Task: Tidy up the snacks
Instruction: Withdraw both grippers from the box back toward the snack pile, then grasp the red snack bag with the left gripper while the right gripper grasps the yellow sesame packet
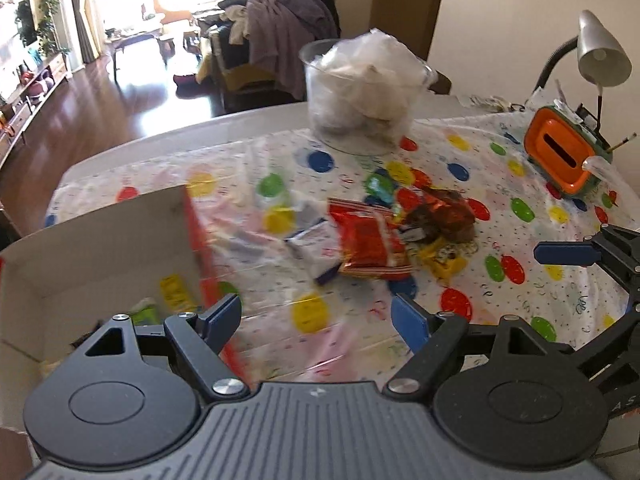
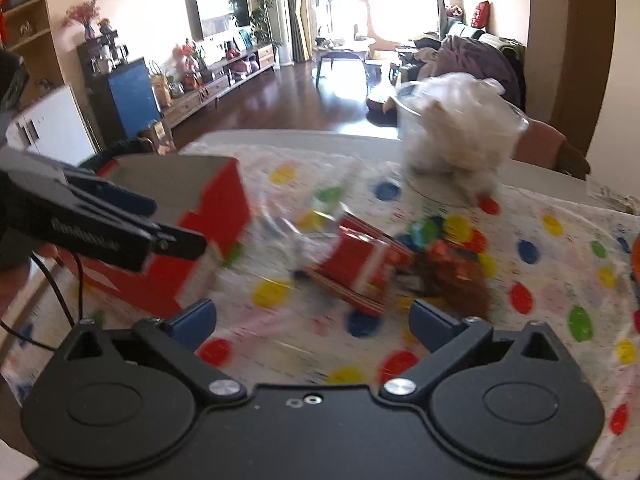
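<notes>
A heap of snack packets lies mid-table: a red striped bag (image 1: pixel 370 242), a white and purple packet (image 1: pixel 312 246), a brown and orange wrapper (image 1: pixel 444 216), a yellow packet (image 1: pixel 444 260) and a green sweet (image 1: pixel 380 186). An open cardboard box (image 1: pixel 92 240) with red outer walls stands at the left; a yellow packet (image 1: pixel 174 294) and a green one (image 1: pixel 144 314) lie inside. My left gripper (image 1: pixel 318 320) is open and empty, between box and heap. My right gripper (image 2: pixel 312 322) is open and empty, short of the red bag (image 2: pixel 356 270). The box (image 2: pixel 216 216) sits to its left.
A clear tub (image 1: pixel 360 96) stuffed with white bags stands at the far table edge. An orange and green tissue holder (image 1: pixel 564 156) and a grey desk lamp (image 1: pixel 602 50) are at the far right. The spotted tablecloth (image 1: pixel 520 312) covers the table. The right gripper's finger (image 1: pixel 568 254) shows at the right.
</notes>
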Motion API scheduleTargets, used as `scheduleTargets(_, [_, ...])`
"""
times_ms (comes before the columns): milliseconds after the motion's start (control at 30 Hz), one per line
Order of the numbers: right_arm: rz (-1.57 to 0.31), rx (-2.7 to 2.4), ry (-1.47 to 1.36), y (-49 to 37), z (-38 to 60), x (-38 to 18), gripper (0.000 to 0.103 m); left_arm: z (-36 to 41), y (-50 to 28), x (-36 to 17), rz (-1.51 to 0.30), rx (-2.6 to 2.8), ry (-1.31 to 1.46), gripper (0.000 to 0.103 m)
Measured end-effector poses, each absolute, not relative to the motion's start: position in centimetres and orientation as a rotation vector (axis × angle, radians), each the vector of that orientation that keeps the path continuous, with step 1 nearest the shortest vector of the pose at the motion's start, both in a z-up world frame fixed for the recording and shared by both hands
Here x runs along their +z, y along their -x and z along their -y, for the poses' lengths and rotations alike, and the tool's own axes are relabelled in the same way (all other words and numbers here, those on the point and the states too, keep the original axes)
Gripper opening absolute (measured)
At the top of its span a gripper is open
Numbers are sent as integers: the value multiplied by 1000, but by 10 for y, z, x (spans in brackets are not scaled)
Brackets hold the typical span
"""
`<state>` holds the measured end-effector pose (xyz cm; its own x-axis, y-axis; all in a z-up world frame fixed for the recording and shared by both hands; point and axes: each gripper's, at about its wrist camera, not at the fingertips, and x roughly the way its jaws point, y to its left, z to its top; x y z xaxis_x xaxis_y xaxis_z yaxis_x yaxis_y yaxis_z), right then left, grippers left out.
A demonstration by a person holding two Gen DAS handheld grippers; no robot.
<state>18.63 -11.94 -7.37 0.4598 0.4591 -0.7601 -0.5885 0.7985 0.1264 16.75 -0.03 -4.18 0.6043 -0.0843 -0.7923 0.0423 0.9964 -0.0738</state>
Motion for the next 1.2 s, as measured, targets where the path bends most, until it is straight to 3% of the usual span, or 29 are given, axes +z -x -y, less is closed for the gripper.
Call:
scheduleTargets(333, [-928,543,200,-228,173,-116,103,59,-234,-76,-985,-9,-15,82])
scheduleTargets(833, [-1072,589,224,-272,169,-171,97,107,-325,-136,-1168,53,-119,82])
scheduleTargets(967, [-1083,594,230,-281,163,-181,95,112,-336,-147,-1187,87,-138,82])
scheduleTargets(1200, [-1094,582,225,-294,153,-197,80,118,-348,-161,-1217,114,-154,82])
